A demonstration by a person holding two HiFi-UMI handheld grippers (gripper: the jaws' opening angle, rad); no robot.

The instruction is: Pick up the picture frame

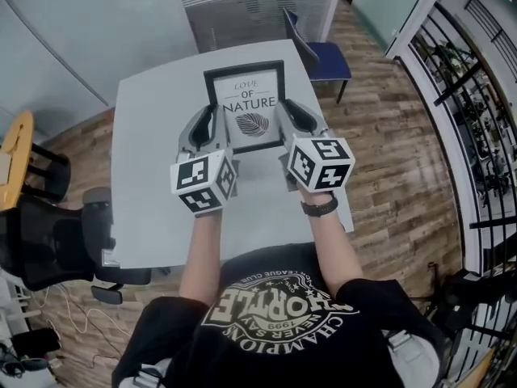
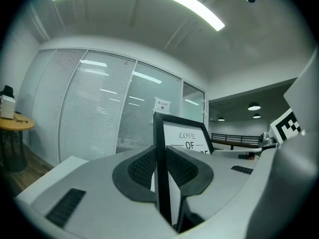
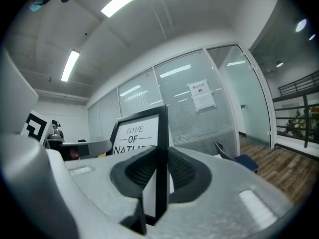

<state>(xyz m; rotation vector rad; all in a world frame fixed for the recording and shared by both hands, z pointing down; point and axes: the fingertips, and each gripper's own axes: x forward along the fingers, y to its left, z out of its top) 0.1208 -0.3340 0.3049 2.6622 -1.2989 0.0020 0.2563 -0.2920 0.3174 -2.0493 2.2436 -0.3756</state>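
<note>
Person's black T-shirt (image 1: 275, 314) fills the bottom of the head view. Beyond it, the left gripper (image 1: 212, 128) pinches the left edge of the black picture frame (image 1: 246, 107) and the right gripper (image 1: 289, 120) pinches its right edge, holding it upright over the white table (image 1: 153, 136).

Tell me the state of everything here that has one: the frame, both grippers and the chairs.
Frame, held up above the table, gripped at both side edges.
Left gripper, shut on the frame's left edge.
Right gripper, shut on the frame's right edge.
Blue chair, empty, beyond the table.
Black chair, empty, left of the table.
</note>
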